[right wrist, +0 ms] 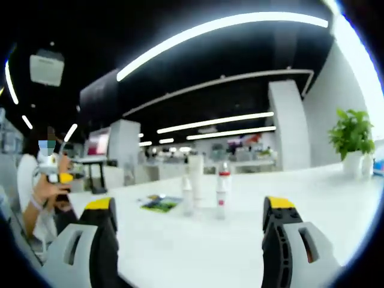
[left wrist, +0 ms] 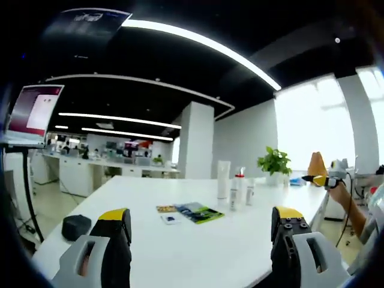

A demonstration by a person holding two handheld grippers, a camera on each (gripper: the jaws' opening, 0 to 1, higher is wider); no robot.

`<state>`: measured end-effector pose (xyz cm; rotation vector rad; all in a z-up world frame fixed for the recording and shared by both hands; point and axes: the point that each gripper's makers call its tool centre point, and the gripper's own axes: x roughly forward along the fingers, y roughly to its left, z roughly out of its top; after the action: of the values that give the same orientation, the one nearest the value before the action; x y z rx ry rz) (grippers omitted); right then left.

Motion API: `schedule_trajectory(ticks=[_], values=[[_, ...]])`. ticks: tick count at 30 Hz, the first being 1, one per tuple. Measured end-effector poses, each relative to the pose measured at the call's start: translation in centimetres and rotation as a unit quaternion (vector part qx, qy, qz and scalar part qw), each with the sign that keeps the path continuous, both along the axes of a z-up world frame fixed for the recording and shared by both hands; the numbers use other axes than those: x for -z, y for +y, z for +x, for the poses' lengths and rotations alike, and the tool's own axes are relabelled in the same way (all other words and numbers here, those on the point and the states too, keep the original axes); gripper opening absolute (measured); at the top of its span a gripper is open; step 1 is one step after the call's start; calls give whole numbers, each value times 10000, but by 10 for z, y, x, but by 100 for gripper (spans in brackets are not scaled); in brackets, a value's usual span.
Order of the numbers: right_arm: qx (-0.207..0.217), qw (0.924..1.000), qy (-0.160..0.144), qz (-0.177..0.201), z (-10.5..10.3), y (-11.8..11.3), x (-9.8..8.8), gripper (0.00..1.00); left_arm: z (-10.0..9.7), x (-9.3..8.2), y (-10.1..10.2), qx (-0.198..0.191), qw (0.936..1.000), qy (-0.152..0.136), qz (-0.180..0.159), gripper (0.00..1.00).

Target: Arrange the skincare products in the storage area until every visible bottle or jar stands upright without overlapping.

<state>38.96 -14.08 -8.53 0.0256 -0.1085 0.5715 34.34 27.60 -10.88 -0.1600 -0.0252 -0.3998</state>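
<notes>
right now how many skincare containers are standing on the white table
3, grouped mid-table, all upright: a tall white tube, a red-capped bottle, and a small white bottle beside it. A smaller item may be hidden among them.

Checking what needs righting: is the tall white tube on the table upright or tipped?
Upright: the tall white tube stands on end on the white table, beside two smaller bottles, also standing.
</notes>
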Motion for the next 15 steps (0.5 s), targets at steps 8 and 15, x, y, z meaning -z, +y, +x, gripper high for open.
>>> schedule_trajectory(ticks=[8,15], values=[[14,9990,195,393,-14,-7,11,100,3,20,11,-207,9995,173,-144,100],[641,9967,214,455,-27,-38,24,100,4,27,-2,-60,9996,218,-143,100]])
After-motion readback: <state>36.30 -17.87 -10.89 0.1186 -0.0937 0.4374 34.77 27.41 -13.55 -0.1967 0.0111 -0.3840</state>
